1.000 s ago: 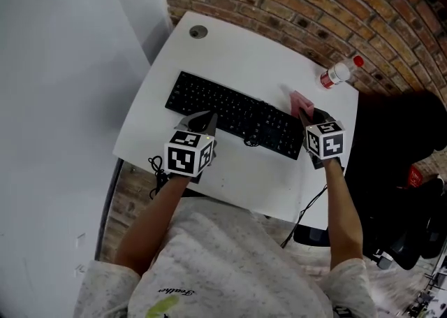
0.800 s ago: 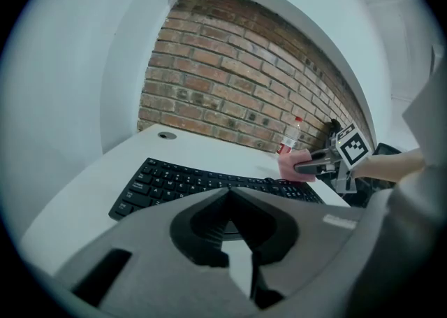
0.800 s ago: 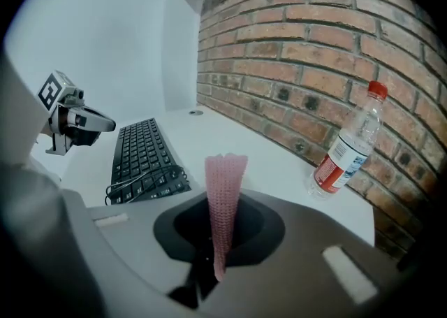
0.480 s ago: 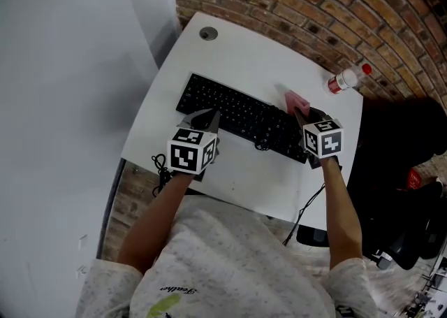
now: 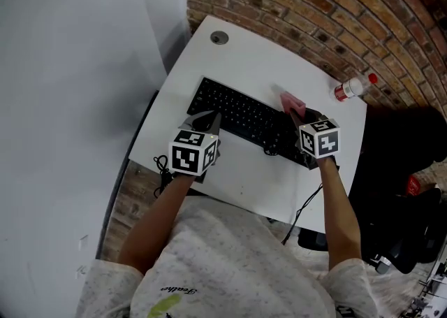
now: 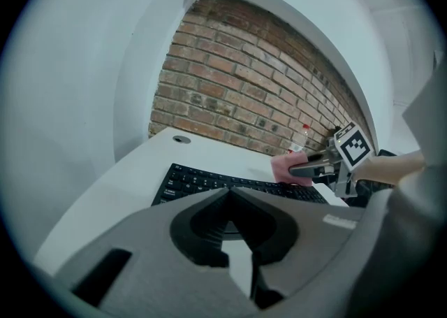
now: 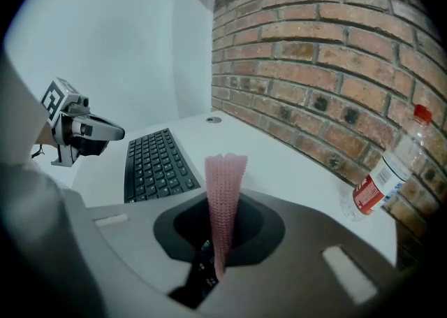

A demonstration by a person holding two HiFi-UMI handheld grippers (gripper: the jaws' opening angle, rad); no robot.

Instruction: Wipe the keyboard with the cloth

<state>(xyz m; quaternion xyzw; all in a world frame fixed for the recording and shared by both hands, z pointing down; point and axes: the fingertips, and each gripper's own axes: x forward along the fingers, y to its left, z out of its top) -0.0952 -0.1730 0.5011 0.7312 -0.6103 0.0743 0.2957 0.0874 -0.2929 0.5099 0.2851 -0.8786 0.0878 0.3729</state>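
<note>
Found right gripper (image 7: 222, 243) clamped on edge of pink knitted cloth (image 7: 225, 191) (judged soft, limp, light) at 2 o'clock of black plastic keyboard (image 5: 241, 115); left gripper (image 6: 227, 196) closed, empty.

The pink waffle-knit cloth (image 7: 225, 191) in the right gripper (image 5: 302, 115) showed a fine ribbed weave, rose all through. That gripper was matt grey with a darker charcoal hollow behind its jaws. The left gripper (image 6: 227, 194) was the same, and each bore black-and-white square markers. Ahead of the left gripper lay the flat black keyboard (image 5: 241, 114), its keys faintly lettered in white, on the plain white tabletop (image 5: 244, 58). To the right of the right gripper was a clear plastic bottle (image 7: 391, 170) with a red cap and red label. Beyond both grippers ran the red-brown brick wall (image 5: 335, 2), with pale mortar lines between the courses.
</note>
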